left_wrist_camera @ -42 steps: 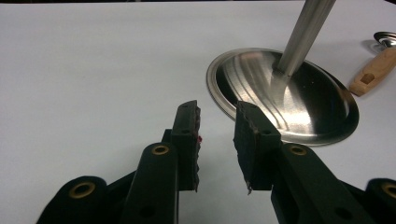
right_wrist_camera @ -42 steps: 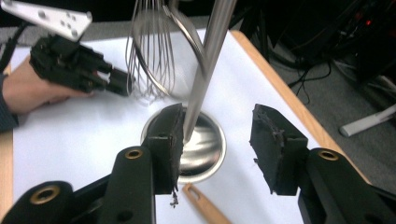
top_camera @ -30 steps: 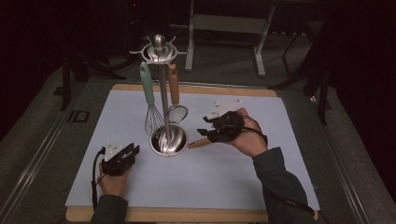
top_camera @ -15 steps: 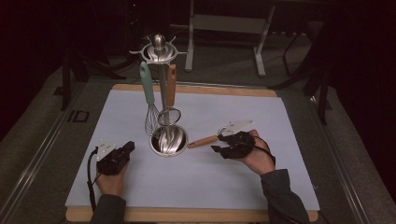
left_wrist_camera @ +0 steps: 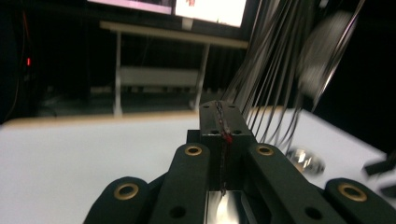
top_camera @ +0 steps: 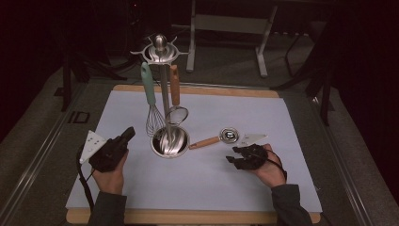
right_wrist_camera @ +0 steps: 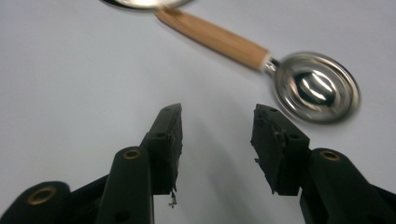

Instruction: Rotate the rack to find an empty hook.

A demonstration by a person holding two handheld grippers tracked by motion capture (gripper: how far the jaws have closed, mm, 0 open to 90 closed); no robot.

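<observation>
1. Left gripper (top_camera: 123,139): I hold it near the left edge of the mat, nose pointing right and far, toward the utensil stand (top_camera: 162,84). In the left gripper view its jaws have just been closing and now stand pressed together with nothing between them. It is idle as far as I can judge.

2. Utensil stand: it rises left of centre, with a round steel base (top_camera: 170,142) on the pale mat (top_camera: 263,117). A green-handled whisk (top_camera: 150,106) and a wood-handled utensil (top_camera: 174,92) hang from its top ring. The whisk wires pass close ahead of the left gripper in its own view, but I cannot tell whether they touch it.

3. Measuring spoon (top_camera: 217,139): it lies flat on the mat, just right of the stand base. Its long axis runs left to right, climbing slightly toward the far side. The wooden handle (right_wrist_camera: 217,41) ends at or against the base; the round steel bowl (right_wrist_camera: 317,92) is the right end.

4. Right gripper (top_camera: 234,160): I hold it low over the mat, near side of the spoon and just to the right. Its jaws are parted and empty, bare mat between them. In the right gripper view the spoon lies just beyond the tips, crosswise to the line of the jaws, the bowl ahead of the right-hand jaw.

5. Finding: the right hand is plainly the nearer one. I judge that a short advance away from me, jaws astride the handle, would set up the pick.
</observation>
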